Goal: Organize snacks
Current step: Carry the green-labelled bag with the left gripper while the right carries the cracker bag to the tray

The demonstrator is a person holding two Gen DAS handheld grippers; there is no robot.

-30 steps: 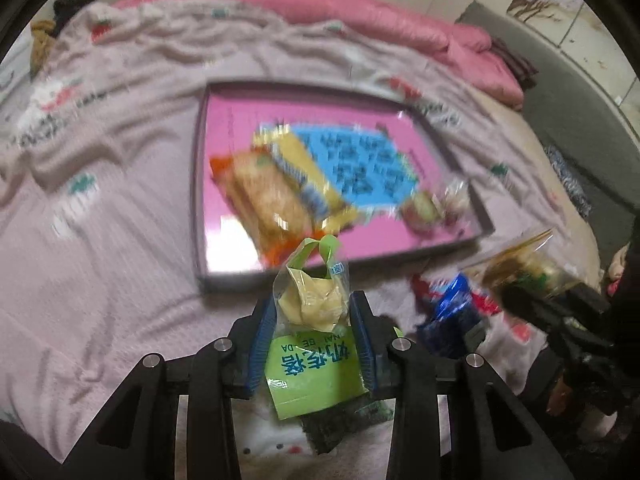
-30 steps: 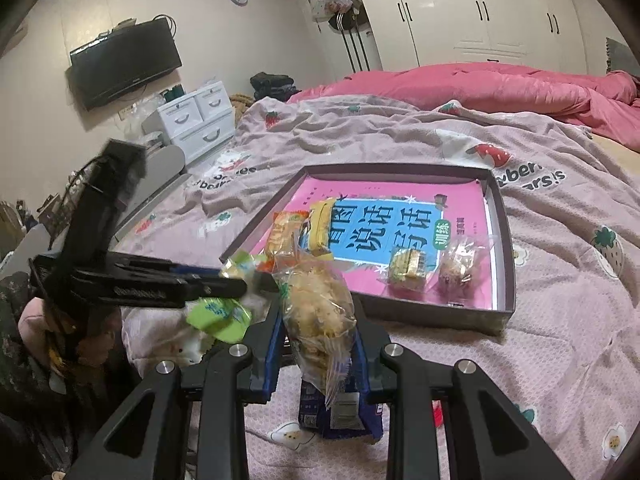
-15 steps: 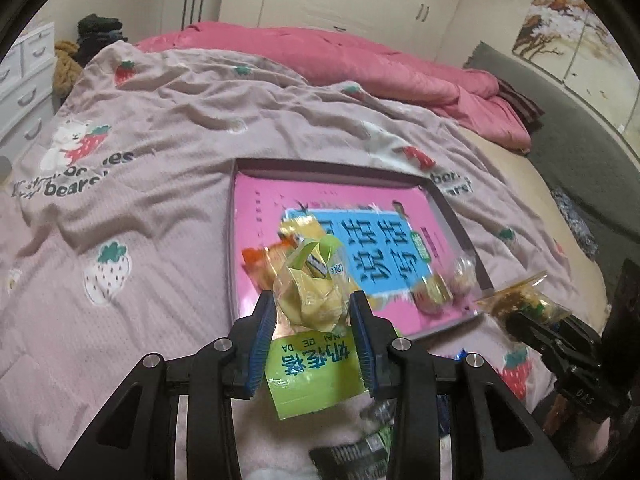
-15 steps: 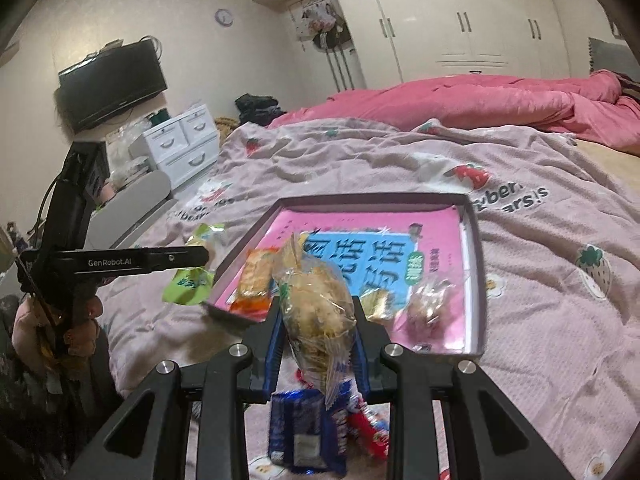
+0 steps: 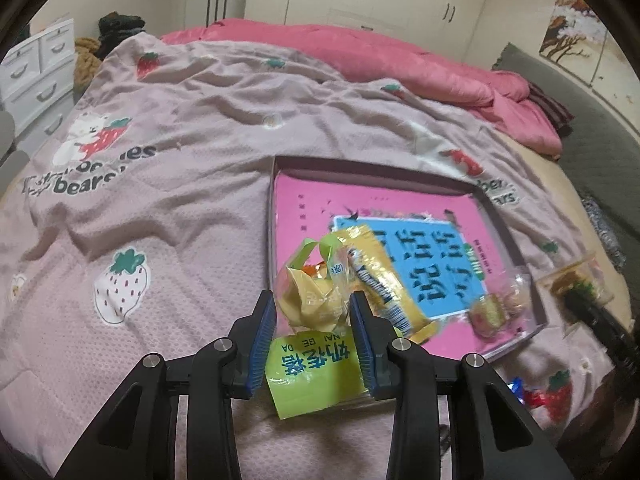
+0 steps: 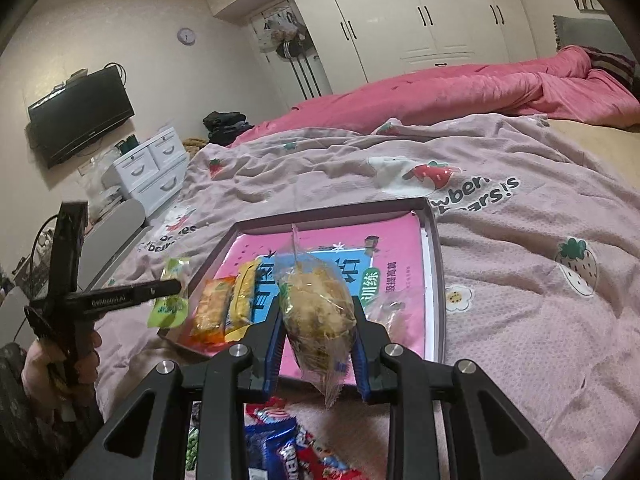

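Both grippers are loaded – the left gripper (image 5: pixel 314 316) has its jaws clamped on a green-labelled snack bag (image 5: pixel 312 320), the right gripper (image 6: pixel 318 320) pinches a clear bag of brownish snacks (image 6: pixel 316 312), both hanging over the near edge of the tray (image 6: pixel 438 280) on the bed (image 5: pixel 160 200). Orange packet (image 6: pixel 210 312) and yellow packet (image 6: pixel 242 300) already lie inside – loose blue and red wrappers (image 6: pixel 296 452) sit below the right gripper.

Bedroom, bed (image 6: pixel 520 240), wardrobe (image 6: pixel 400 20), television (image 6: pixel 80 114)
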